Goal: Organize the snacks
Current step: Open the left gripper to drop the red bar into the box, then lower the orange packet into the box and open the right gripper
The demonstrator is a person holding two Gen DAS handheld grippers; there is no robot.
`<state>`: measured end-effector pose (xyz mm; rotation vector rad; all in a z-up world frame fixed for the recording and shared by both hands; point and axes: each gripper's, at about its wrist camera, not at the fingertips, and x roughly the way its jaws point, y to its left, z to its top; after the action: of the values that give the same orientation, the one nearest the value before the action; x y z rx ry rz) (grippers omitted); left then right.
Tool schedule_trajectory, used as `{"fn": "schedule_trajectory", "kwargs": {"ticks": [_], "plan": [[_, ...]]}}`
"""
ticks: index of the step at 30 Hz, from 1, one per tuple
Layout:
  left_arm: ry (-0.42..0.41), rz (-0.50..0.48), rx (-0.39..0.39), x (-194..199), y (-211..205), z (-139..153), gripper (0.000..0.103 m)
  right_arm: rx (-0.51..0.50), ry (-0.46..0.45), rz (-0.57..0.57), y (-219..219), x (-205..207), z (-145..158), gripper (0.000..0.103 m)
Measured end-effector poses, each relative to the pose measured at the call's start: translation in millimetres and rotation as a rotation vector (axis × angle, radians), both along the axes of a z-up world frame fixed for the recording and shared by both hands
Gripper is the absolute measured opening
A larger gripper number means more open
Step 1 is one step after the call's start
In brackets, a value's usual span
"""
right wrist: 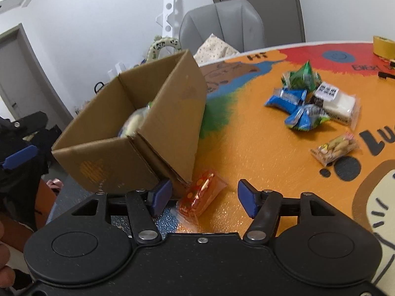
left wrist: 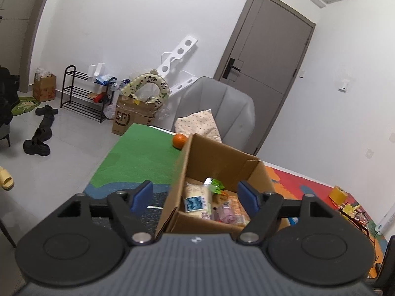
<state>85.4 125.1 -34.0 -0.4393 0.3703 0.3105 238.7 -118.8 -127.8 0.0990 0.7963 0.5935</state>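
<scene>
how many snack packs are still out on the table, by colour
orange: 1, orange pack by the cardboard box
blue: 2, blue packs
green: 1, green pack
white: 1, white pack
clear, with tan sticks: 1, clear pack
total: 6

A plain brown cardboard box (right wrist: 148,123) sits on a table mat (right wrist: 246,148) painted orange, red, blue and green with black lettering, beside an orange translucent packet (right wrist: 201,196), blue-and-green snack bags (right wrist: 296,98) and blue-padded grippers.
</scene>
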Motion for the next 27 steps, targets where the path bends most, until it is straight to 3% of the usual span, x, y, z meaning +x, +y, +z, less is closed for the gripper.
{"fn": "schedule_trajectory", "kwargs": {"ticks": [4, 8, 9, 15, 27], "plan": [[0.01, 0.013, -0.018, -1.0, 5.3, -4.4, 0.076, -0.041, 0.001, 0.013, 7.3, -1.3, -10.0, 0.058], [0.01, 0.016, -0.031, -3.7, 7.3, -7.1, 0.077, -0.048, -0.003, 0.017, 5.2, -1.3, -9.1, 0.021], [0.01, 0.014, -0.034, -3.5, 7.1, -7.3, 0.077, -0.039, 0.006, 0.012, 2.7, 1.2, -9.0, 0.019], [0.008, 0.003, -0.03, -4.0, 5.7, -7.4, 0.077, -0.006, -0.014, -0.037, -13.5, 4.0, -0.8, 0.016], [0.001, 0.012, -0.04, 0.8, 16.8, -6.4, 0.077, 0.065, -0.119, -0.056, -16.2, 6.2, 52.3, 0.016]]}}
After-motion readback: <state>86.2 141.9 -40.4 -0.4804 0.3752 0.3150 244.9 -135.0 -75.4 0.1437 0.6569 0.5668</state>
